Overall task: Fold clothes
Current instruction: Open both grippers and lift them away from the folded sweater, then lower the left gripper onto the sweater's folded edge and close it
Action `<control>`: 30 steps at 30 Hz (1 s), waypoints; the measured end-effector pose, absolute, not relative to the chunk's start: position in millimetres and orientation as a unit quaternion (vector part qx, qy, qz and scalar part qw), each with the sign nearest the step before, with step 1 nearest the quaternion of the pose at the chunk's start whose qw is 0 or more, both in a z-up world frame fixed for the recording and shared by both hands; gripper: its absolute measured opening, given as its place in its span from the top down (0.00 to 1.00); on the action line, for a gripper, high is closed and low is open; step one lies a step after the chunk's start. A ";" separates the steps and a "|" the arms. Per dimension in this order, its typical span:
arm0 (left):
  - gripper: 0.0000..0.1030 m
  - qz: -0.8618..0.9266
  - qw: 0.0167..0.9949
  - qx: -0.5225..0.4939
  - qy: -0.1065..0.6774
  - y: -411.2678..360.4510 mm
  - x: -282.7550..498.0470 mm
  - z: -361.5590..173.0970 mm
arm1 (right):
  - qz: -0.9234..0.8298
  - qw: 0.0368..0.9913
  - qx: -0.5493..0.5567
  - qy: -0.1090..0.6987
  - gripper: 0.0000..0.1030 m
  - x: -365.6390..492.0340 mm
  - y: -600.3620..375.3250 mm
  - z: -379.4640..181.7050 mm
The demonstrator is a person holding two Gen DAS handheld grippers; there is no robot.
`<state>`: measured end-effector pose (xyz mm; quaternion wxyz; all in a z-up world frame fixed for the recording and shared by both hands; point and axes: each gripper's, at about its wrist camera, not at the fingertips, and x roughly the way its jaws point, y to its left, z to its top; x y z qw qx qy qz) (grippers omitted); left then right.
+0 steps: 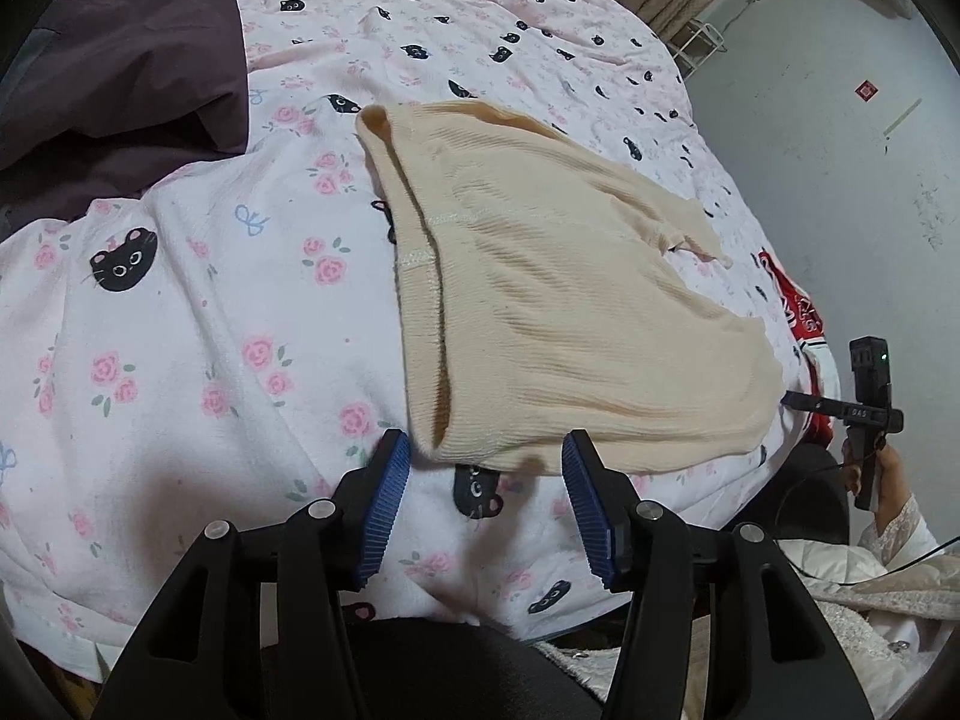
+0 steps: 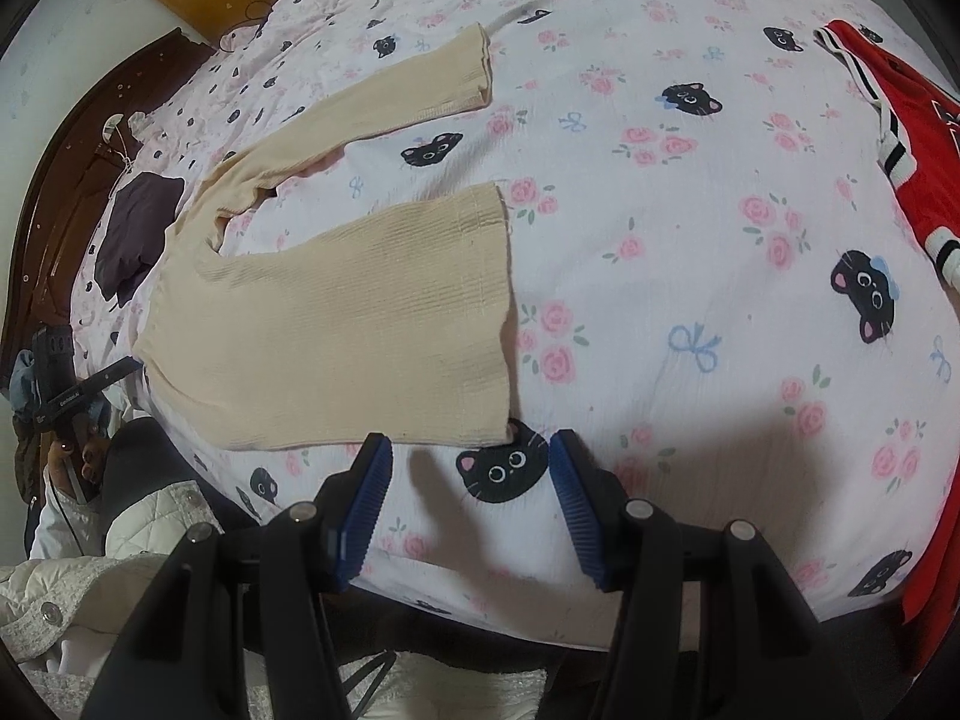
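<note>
Your left gripper (image 1: pixel 486 480) is hovering low over the bed with its jaws standing wide apart and gripping nothing; the blue pads (image 1: pixel 384 504) are flanking the near corner of the cream top (image 1: pixel 570 324), whose edge is lying just beyond the tips. Your right gripper (image 2: pixel 468 480) is doing much the same on its side, jaws spread wide and empty, pads bracketing a black cat face printed on the sheet (image 2: pixel 690 360), with the top's hem corner sitting just past the left pad.

The top is lying flat on the sheet, body spread out (ribbed knit, long-sleeved). From the right wrist view one sleeve (image 2: pixel 384 96) is stretching away across the bed, apart from the body, with bare sheet showing between them. From the left wrist view the collar end is lying farthest from you, and the near side is folded so that a doubled edge is showing.

Beyond the top, a dark purple cloth (image 1: pixel 132 72) is resting on the far side of the bed. A red garment (image 2: pixel 924 180) with striped trim is lying well apart from the top, toward the sheet's edge. A wooden headboard (image 2: pixel 60 192) is curving along the far end.
</note>
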<state>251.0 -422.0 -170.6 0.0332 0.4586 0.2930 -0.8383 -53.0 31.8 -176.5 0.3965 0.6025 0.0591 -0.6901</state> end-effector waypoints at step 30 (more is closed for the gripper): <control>0.53 -0.802 0.066 0.451 0.385 -431.8 248.7 -184.6 | -0.688 0.403 0.602 0.054 0.45 -53.0 37.3 -181.5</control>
